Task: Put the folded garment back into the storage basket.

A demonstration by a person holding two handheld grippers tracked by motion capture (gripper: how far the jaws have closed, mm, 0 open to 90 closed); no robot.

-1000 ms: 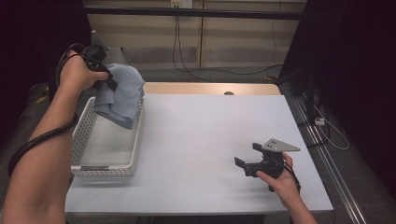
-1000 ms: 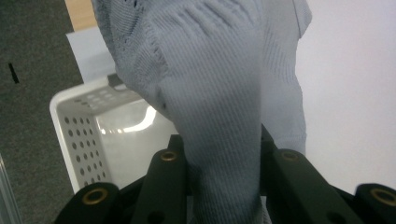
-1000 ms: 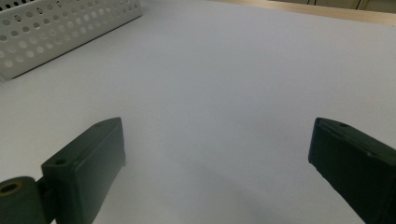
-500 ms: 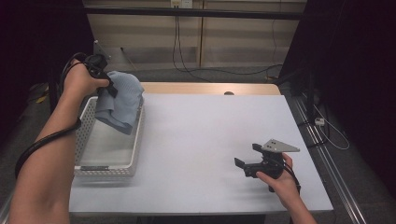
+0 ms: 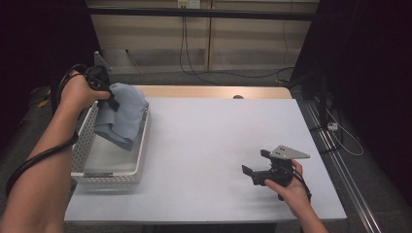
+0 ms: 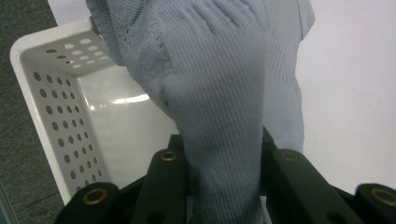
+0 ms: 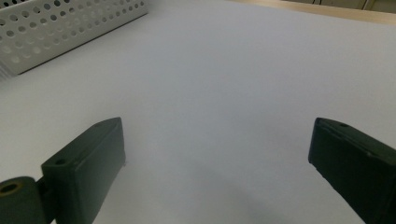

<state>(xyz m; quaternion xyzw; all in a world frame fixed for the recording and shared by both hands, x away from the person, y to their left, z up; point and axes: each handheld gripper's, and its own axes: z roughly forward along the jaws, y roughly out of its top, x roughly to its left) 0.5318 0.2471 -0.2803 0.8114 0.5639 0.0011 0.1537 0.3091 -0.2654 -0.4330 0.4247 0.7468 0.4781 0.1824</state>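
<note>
A pale blue knitted cloth [image 5: 122, 114] hangs over the far end of a white perforated basket [image 5: 86, 171] at the table's left. My left gripper [image 5: 111, 102] is shut on the cloth's upper part, and its lower folds drape into the basket. In the left gripper view the cloth [image 6: 224, 93] is bunched between the two black jaws, with the basket's wall [image 6: 51, 116] below it. My right gripper [image 5: 252, 171] rests on the white table near the front right, open, with nothing between its fingers [image 7: 88, 172].
The white tabletop [image 5: 218, 141] spreads between the basket and the right gripper. A wooden strip [image 5: 214, 92] runs along the table's far edge. Cables trail on the floor behind and to the right. The basket's corner [image 7: 60, 28] shows far off in the right gripper view.
My left gripper has sunk with the cloth, bringing its lower folds down into the basket. The right gripper has stayed where it was.
</note>
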